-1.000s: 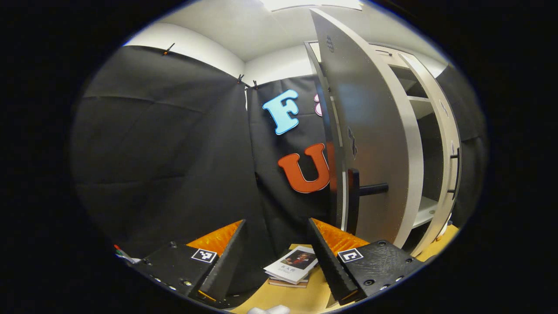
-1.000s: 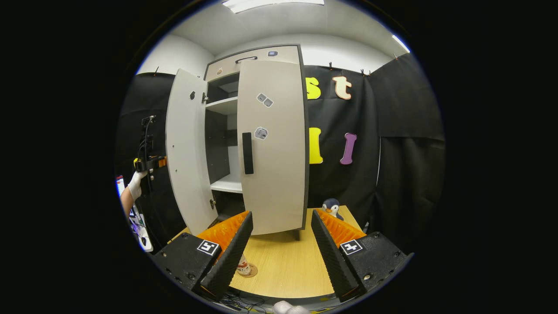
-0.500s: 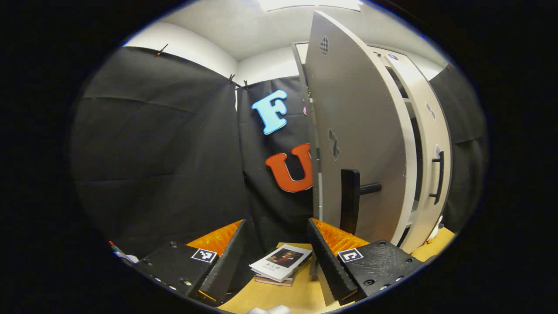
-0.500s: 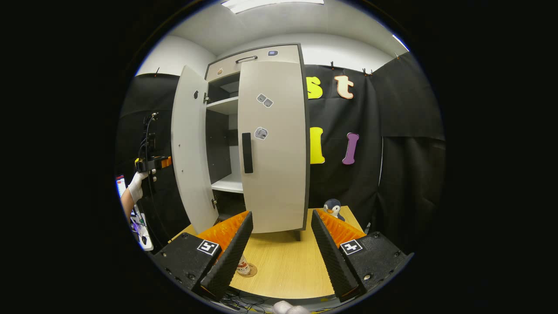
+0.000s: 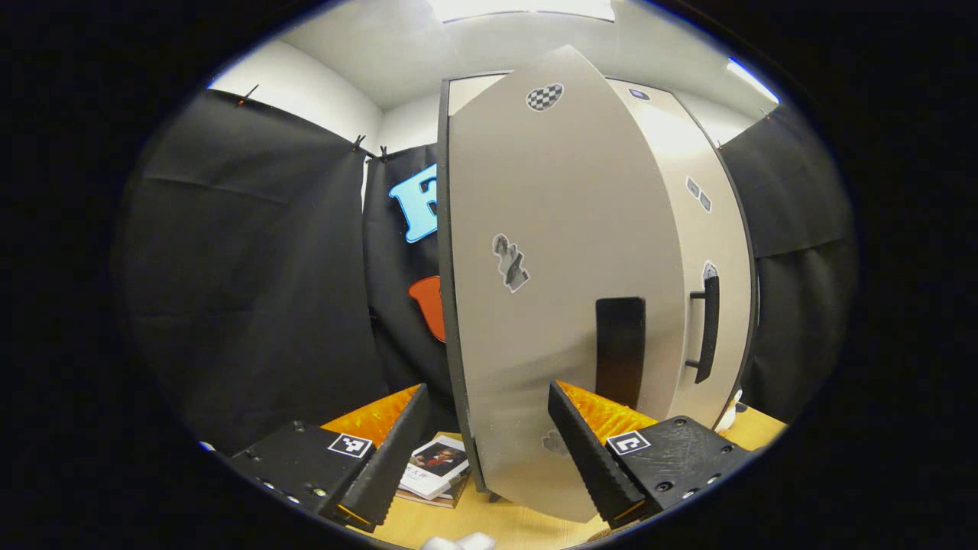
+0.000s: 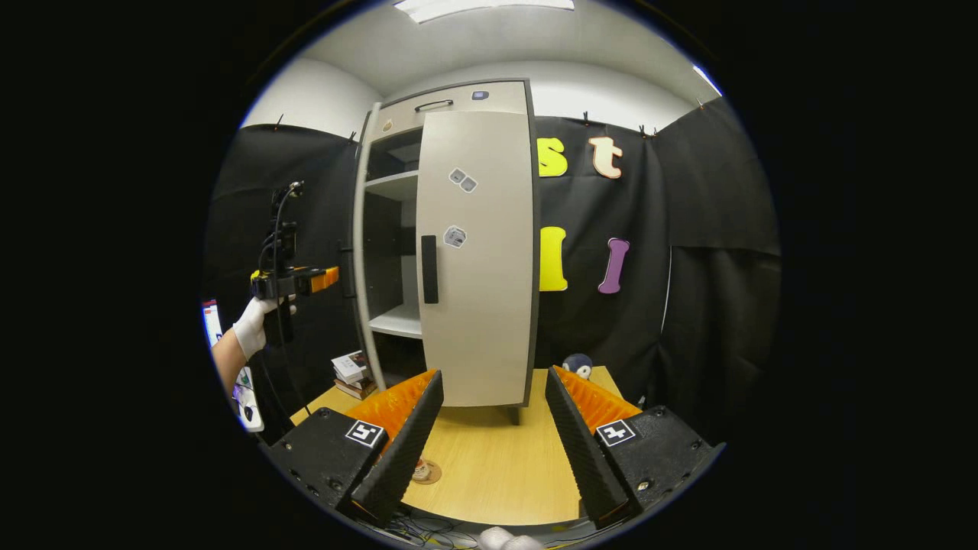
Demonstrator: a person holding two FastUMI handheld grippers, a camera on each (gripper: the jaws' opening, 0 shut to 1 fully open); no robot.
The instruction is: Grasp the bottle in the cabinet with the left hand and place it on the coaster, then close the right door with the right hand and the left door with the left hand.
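The left gripper (image 5: 474, 451) hung slack-jawed, holding nothing, before the cabinet's left door (image 5: 550, 290), which stood partly ajar. The right gripper (image 6: 489, 428) likewise gaped over the pale wooden table (image 6: 497, 466). Black cloth walled the booth. The right door (image 6: 474, 260) sat closed; the bottle (image 6: 420, 470) stood on its coaster (image 6: 432, 473) near the table's front edge.

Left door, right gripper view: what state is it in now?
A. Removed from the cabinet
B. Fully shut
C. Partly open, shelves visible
C: the left door stands edge-on, away from the shut right door, with shelves showing between them.
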